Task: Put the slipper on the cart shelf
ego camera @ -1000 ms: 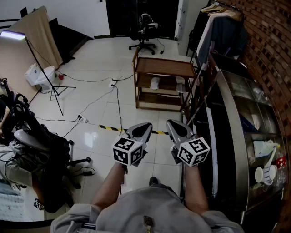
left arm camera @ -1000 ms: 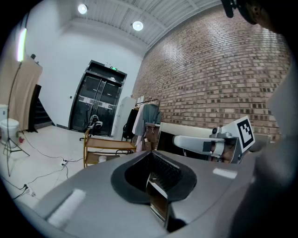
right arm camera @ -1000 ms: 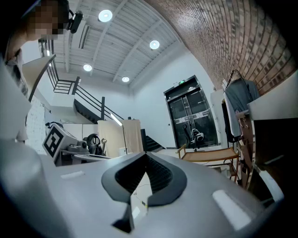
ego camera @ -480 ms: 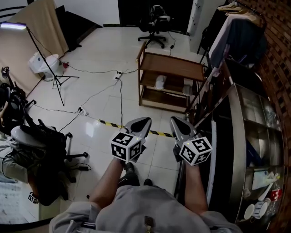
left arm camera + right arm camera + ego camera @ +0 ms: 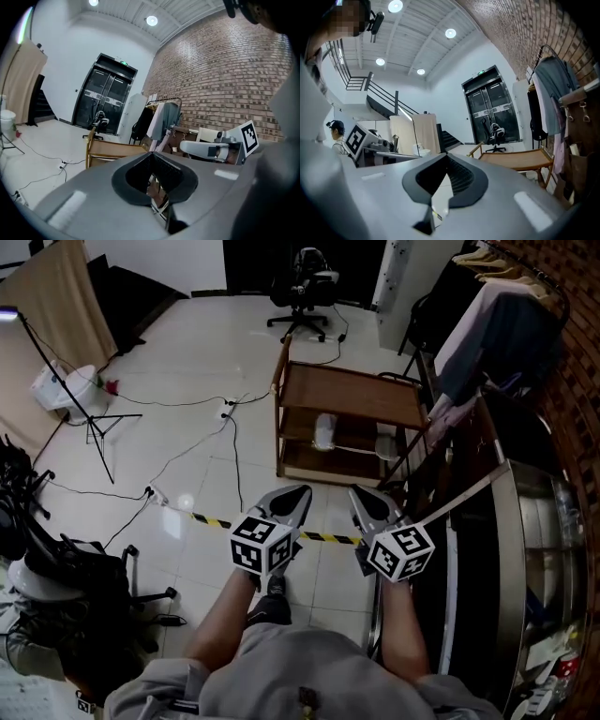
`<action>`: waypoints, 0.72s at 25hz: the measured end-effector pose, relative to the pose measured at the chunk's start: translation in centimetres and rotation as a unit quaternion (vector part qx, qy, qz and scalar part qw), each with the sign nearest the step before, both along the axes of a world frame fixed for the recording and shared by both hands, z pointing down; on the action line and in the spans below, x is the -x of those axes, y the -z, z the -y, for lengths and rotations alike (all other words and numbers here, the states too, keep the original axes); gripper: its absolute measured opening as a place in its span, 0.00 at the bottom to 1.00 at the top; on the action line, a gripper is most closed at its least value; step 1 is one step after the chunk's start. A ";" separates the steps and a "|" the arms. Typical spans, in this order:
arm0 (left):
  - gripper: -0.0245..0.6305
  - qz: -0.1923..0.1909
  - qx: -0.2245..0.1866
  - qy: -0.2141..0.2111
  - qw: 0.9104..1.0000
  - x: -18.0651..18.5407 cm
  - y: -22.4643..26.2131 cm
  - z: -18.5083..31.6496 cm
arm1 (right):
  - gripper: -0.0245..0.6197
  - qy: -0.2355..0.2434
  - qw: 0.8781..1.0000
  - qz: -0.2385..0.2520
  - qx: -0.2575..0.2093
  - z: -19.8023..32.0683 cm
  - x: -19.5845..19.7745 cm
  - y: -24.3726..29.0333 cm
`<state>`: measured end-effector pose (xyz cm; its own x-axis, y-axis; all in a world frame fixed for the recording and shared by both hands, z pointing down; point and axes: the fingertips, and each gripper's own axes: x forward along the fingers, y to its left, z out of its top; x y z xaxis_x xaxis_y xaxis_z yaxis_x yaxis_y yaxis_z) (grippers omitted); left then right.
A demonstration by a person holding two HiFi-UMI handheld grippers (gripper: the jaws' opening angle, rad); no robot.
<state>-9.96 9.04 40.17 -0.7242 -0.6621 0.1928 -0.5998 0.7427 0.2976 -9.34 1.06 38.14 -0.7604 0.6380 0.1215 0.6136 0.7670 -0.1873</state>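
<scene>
Found no slipper in either grip. Noted two pale items [image 5: 323, 431] on the middle shelf of the cart [image 5: 349, 382], far ahead; possibly slippers, too small to confirm. Advise locating the slipper before opening up. Observed left gripper [image 5: 289, 507] and right gripper [image 5: 368, 508] side by side near the body, pointing toward the cart, jaws together and empty.

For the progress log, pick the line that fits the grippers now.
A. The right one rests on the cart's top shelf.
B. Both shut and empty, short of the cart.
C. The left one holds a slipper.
B: the left gripper and the right gripper both have their jaws together with nothing between them, and the wooden cart stands ahead, beyond the striped floor tape.
</scene>
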 end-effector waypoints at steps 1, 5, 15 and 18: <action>0.05 -0.003 -0.001 -0.006 1.000 1.6 -0.1 -0.4 | 0.04 -0.006 1.000 -0.003 -0.002 -0.5 1.6 -0.1; 0.05 -0.018 0.000 -0.030 0.999 6.9 -0.9 -1.6 | 0.04 -0.028 0.999 -0.014 -0.012 -2.2 7.0 -0.6; 0.05 -0.059 0.006 -0.057 0.997 16.4 -5.6 -1.9 | 0.04 -0.076 0.994 -0.070 -0.019 -1.9 14.8 -5.6; 0.05 -0.070 0.011 -0.052 0.996 19.1 -7.5 -0.9 | 0.04 -0.081 0.993 -0.087 -0.021 -0.5 17.3 -7.8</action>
<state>-29.04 9.94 47.68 -0.6166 -0.7269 0.3023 -0.6284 0.6858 0.3673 -26.69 1.59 45.93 -0.8179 0.5005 0.2837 0.4422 0.8624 -0.2463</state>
